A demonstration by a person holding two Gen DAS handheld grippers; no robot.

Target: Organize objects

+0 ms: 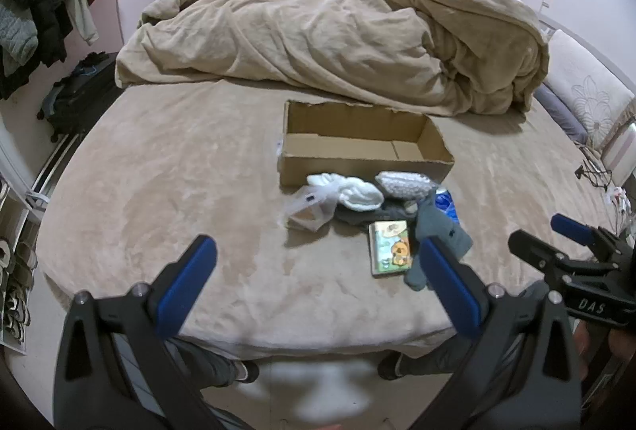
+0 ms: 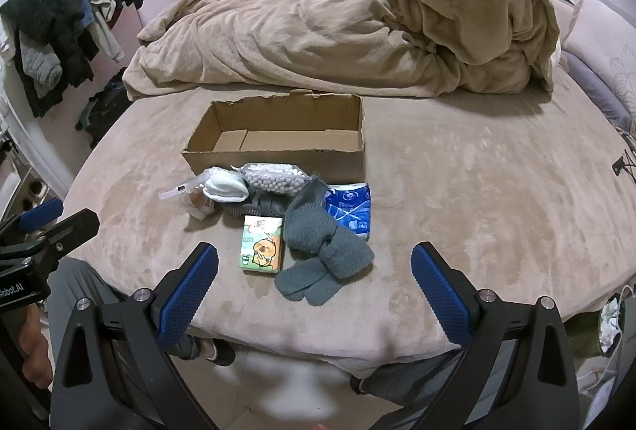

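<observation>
Bed [image 2: 477,191] ahead of both wide-open grippers, left [image 1: 318,283] and right [image 2: 314,286]: empty box [image 2: 278,155] lies crosswise; glove [image 2: 318,255] fingers point toward the tool.

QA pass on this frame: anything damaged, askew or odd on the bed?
The open brown cardboard box has a ragged, torn top edge along its far wall, flaps apparently ripped off. It is empty; the items lie heaped in front, the grey knitted gloves draped over others. Nothing spilled.

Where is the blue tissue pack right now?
In the right wrist view, the blue tissue pack lies on the bed right of the grey gloves, just in front of the cardboard box's right end.
</observation>
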